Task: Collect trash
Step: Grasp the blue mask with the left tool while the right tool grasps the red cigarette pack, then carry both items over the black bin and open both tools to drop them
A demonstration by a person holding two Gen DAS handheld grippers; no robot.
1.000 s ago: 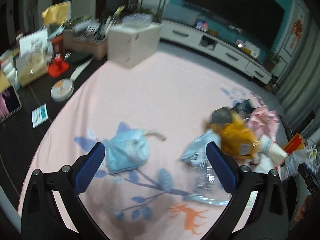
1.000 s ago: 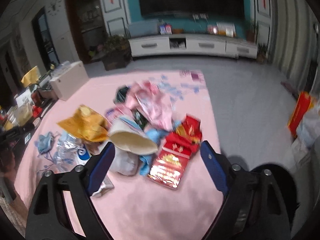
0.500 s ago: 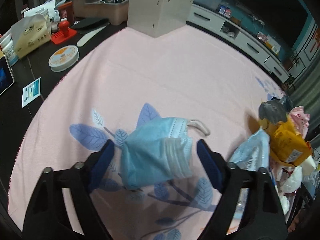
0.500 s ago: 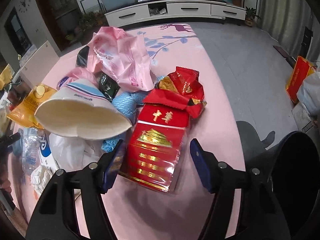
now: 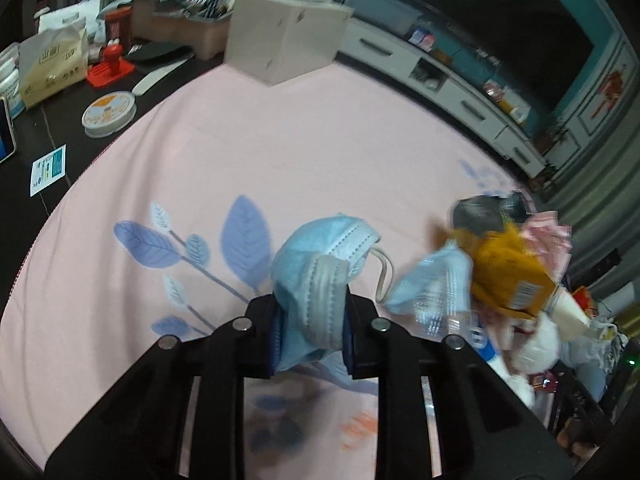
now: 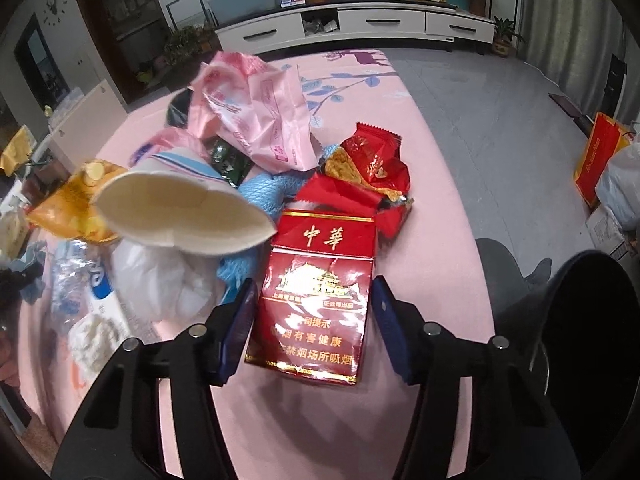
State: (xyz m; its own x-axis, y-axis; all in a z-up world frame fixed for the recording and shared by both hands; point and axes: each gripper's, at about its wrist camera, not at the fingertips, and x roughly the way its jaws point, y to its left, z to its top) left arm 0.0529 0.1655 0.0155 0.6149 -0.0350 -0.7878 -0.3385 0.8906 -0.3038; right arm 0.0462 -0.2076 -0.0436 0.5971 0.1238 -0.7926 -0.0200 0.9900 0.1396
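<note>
The left tool [image 5: 310, 338] is clenched on the crumpled blue face mask [image 5: 320, 272], just above the pink cloth [image 5: 320, 132] on the bench; its ear loop dangles and could snag nearby wrappers. The right tool [image 6: 312, 316] straddles the red cigarette pack [image 6: 320, 280] among the heap, jaws not yet pressing; the glossy pack could skid sideways. A second ago both tools hovered wide above; their jaws have just been closing.

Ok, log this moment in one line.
left tongs: shut on mask | right tongs: closing around red pack, not gripped
</note>
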